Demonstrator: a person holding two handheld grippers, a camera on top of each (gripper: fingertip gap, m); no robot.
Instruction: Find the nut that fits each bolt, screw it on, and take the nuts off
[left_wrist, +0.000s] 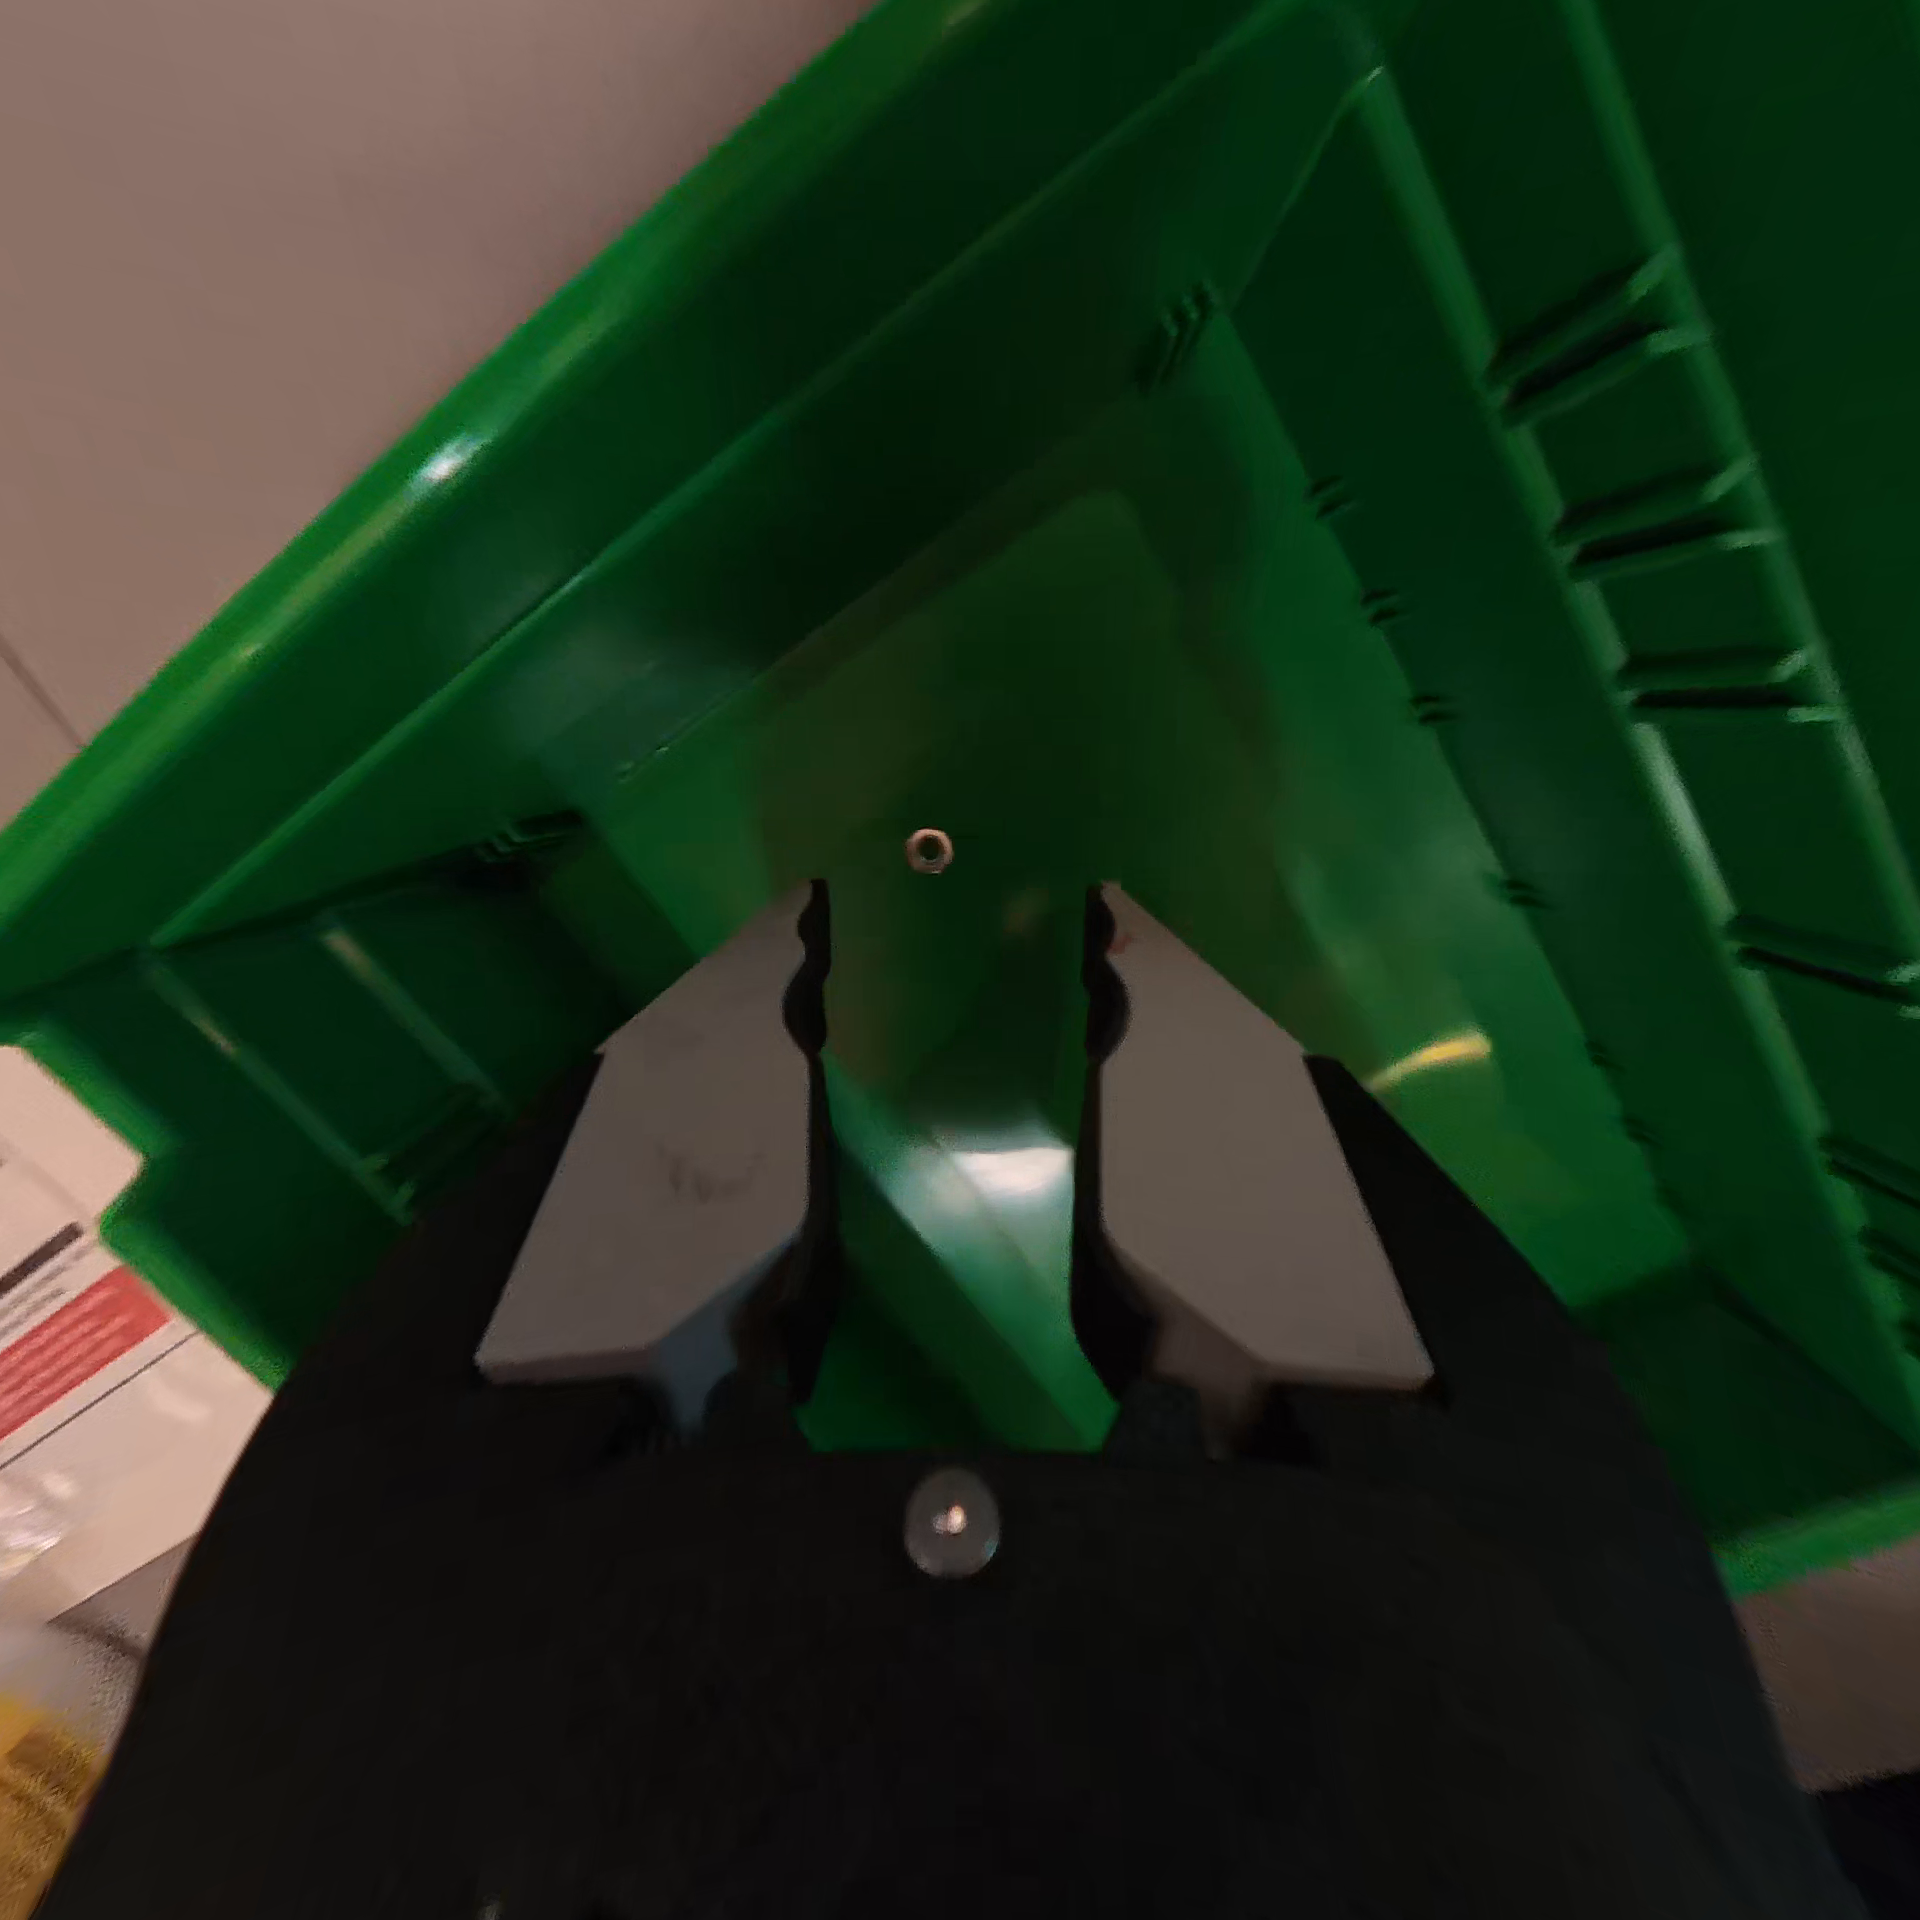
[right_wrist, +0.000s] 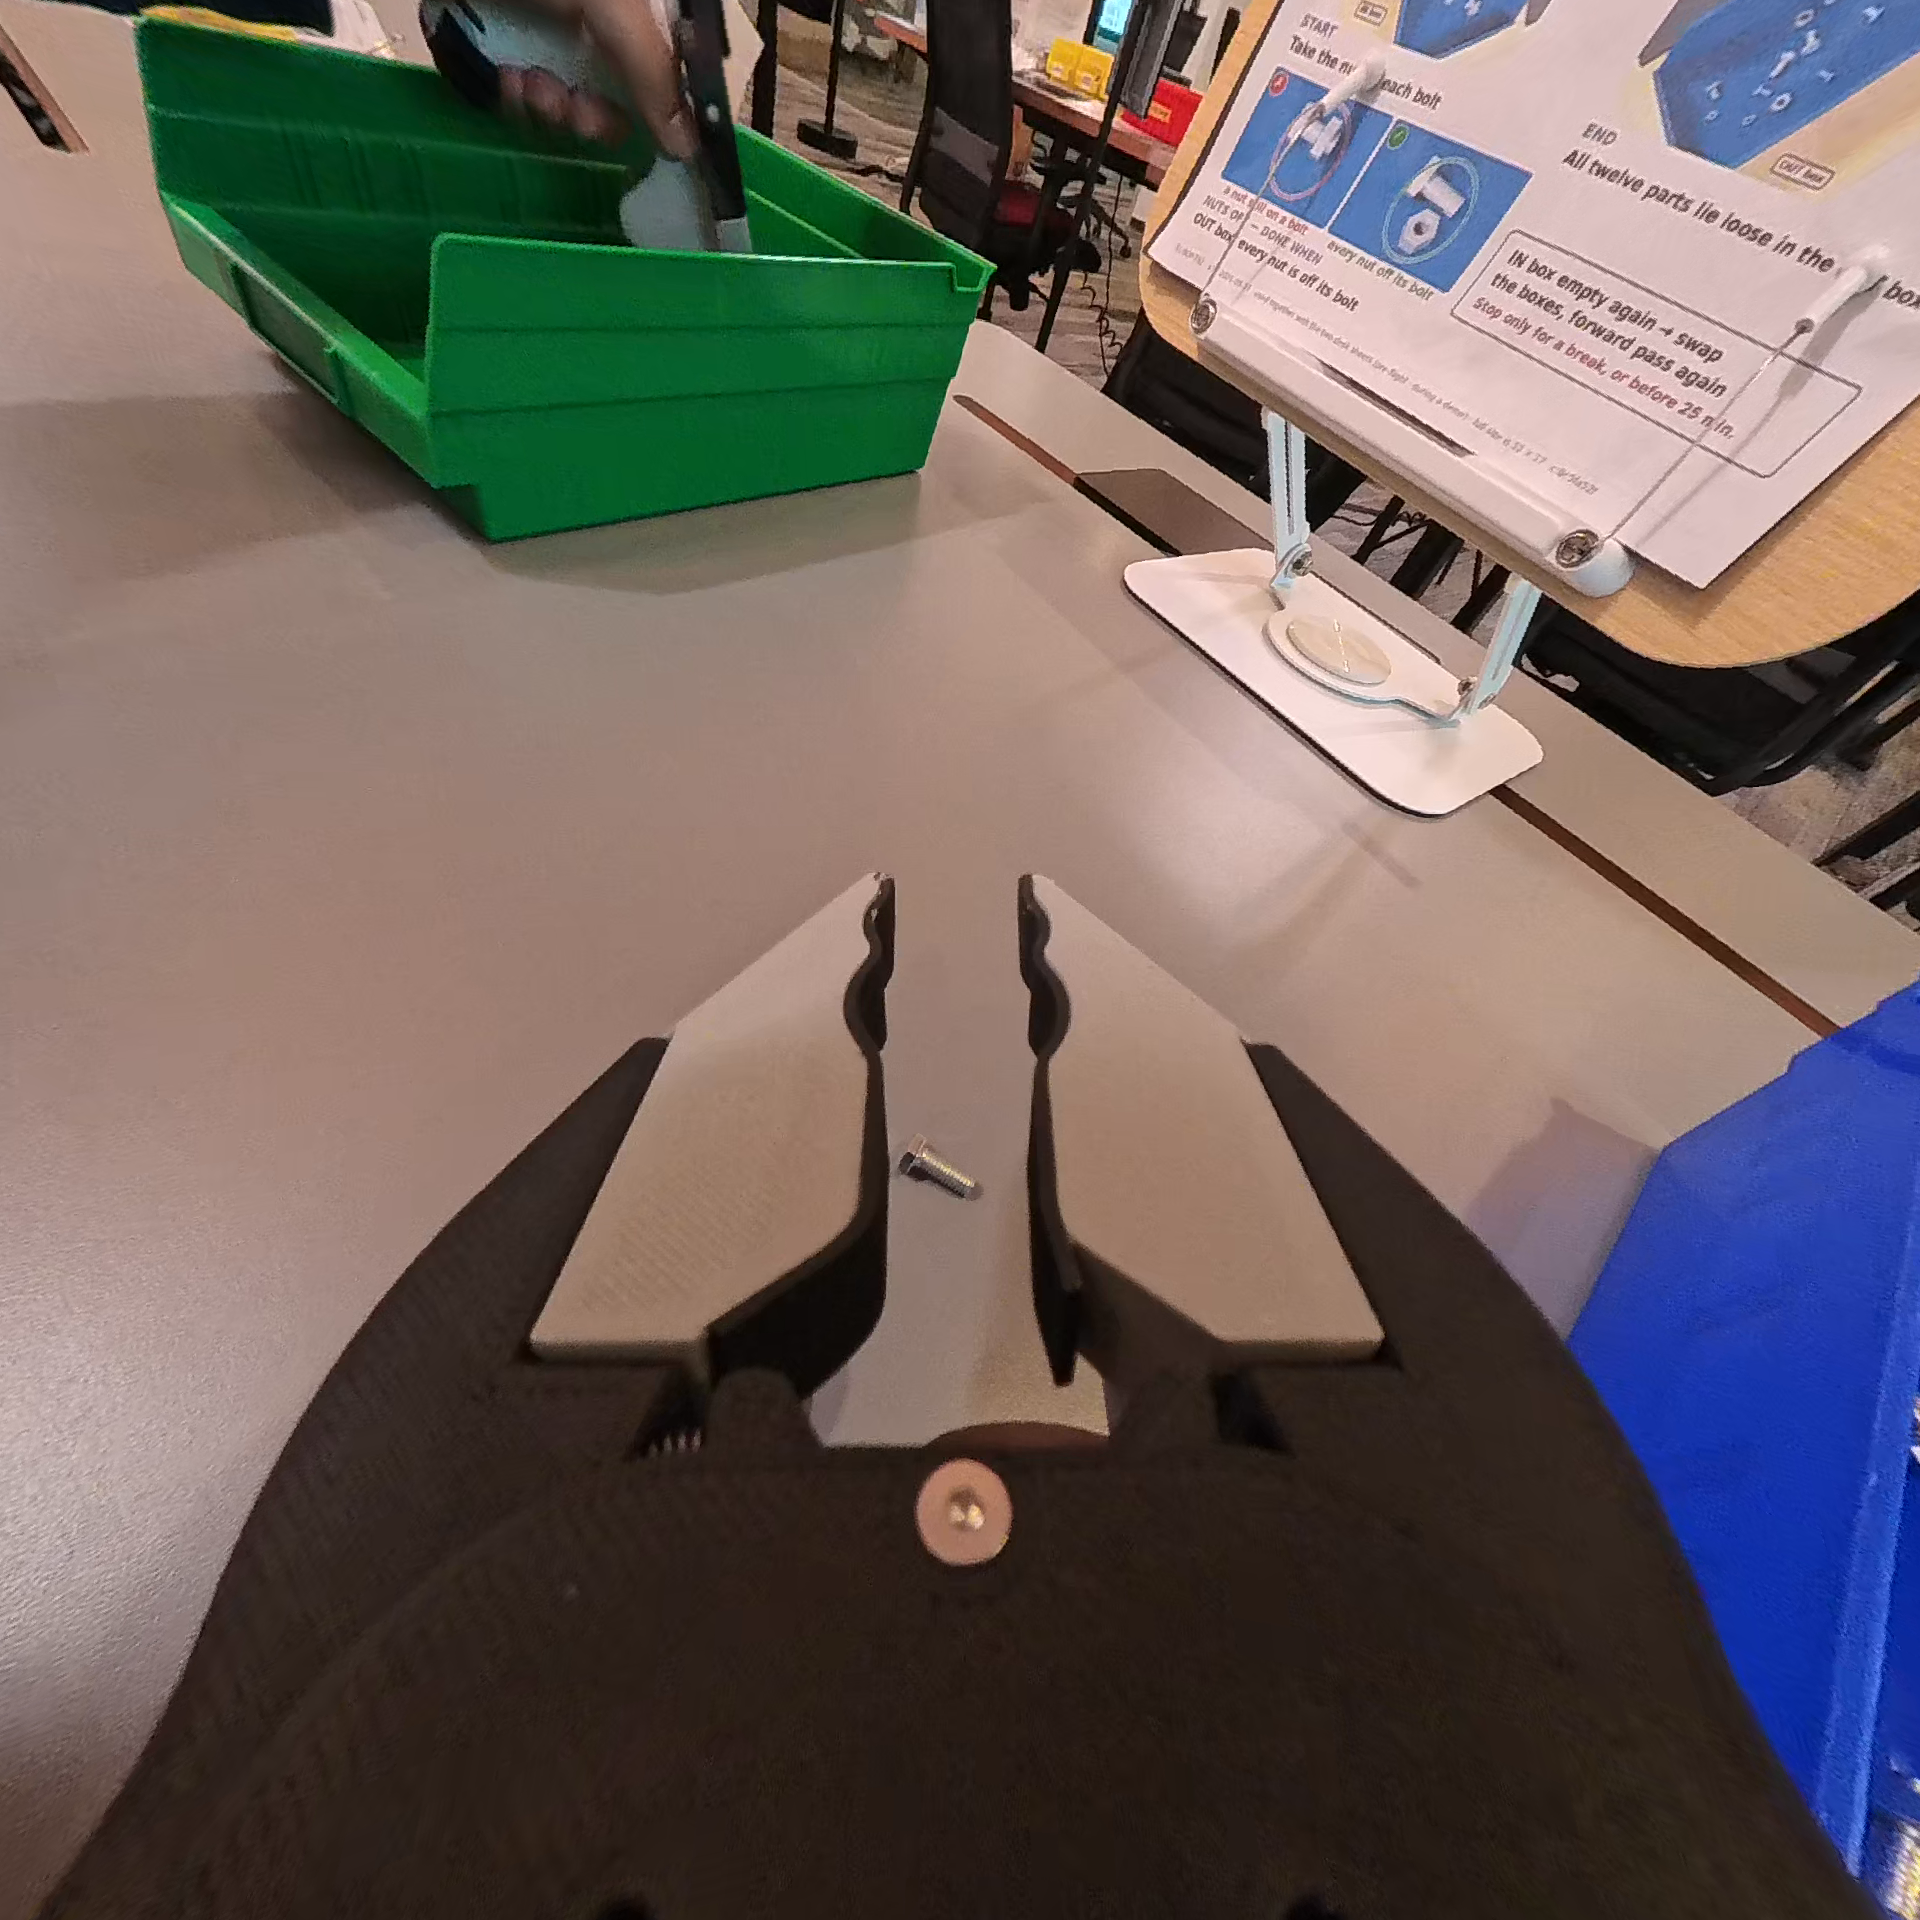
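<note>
A small silver nut (left_wrist: 928, 851) lies on the floor of the green bin (left_wrist: 727, 520). My left gripper (left_wrist: 956, 894) is open and empty, pointing down into the bin just above the nut. It also shows far off in the right wrist view (right_wrist: 691, 223), inside the green bin (right_wrist: 665, 416). A small silver bolt (right_wrist: 938, 1168) lies on the grey table (right_wrist: 416, 831). My right gripper (right_wrist: 954, 894) is open and empty, its fingers on either side of the bolt and above it.
A blue bin (right_wrist: 1766, 1403) stands at the right edge. A white stand (right_wrist: 1340, 675) holds a wooden board with a printed instruction sheet (right_wrist: 1558, 239) at the back right. A printed sheet (left_wrist: 73, 1340) lies left of the green bin. Chairs and desks stand behind the table. One gripper's finger ends stand about 45 cm off the other's.
</note>
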